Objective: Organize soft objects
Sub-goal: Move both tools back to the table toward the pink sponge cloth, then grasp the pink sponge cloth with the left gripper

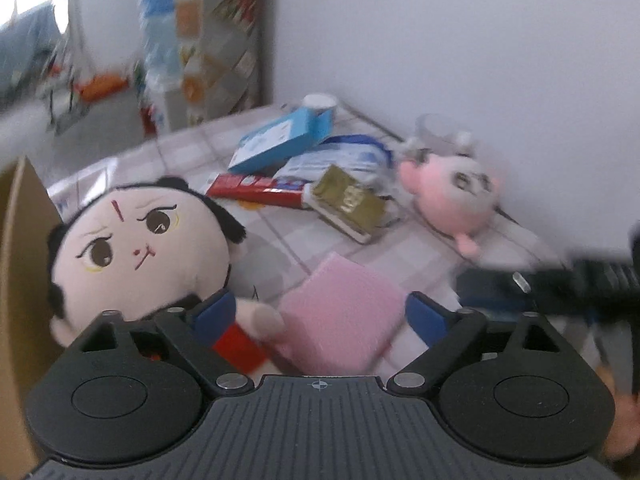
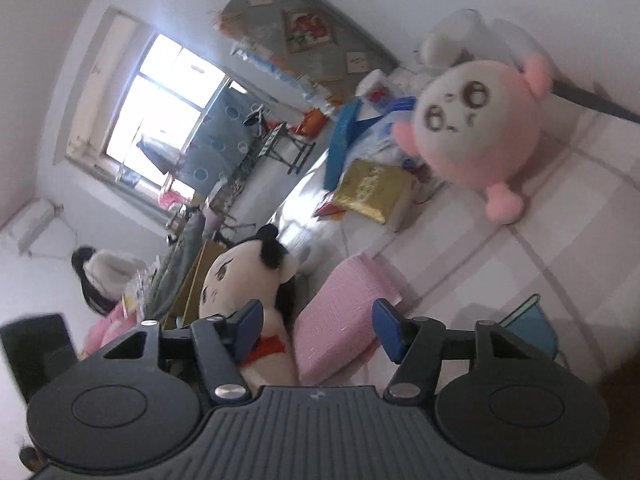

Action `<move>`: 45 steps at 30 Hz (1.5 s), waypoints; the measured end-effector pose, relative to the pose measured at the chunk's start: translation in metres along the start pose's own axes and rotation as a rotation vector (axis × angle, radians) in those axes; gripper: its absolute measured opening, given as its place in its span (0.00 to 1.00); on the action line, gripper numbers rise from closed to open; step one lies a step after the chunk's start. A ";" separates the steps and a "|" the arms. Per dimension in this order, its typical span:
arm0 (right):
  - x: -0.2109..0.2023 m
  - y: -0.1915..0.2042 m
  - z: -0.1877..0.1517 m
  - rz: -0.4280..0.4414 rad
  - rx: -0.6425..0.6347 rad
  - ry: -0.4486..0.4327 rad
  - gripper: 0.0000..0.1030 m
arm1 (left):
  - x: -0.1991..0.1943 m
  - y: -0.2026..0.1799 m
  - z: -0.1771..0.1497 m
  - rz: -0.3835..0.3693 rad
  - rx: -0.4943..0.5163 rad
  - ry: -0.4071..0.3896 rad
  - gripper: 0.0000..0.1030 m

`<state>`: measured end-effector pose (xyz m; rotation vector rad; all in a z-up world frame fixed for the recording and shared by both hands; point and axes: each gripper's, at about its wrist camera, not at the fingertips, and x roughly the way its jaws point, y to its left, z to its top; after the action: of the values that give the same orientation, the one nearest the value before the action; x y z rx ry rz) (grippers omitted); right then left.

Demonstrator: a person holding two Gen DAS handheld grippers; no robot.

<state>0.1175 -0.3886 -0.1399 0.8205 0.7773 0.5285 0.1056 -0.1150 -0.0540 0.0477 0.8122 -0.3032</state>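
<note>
Both grippers — left, right — gape around the pink sponge, pads clear of its edges.

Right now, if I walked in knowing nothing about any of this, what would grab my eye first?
Probably the big-headed doll with black hair, lying at the left beside a cardboard box. Right next to it sits a pink sponge-like pad, framed between the blue-tipped fingers of the left gripper. Farther back, by the white wall, a round pink plush lies beside a jumble of packets and boxes.
</note>
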 end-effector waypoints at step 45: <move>0.007 0.019 -0.042 -0.148 -0.351 0.050 0.54 | 0.142 -0.020 0.063 -0.064 -0.160 0.550 0.84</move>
<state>0.0872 -0.3542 -0.1463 0.4234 0.7570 0.5354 0.2363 -0.1795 -0.1118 -0.0482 1.3840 -0.2880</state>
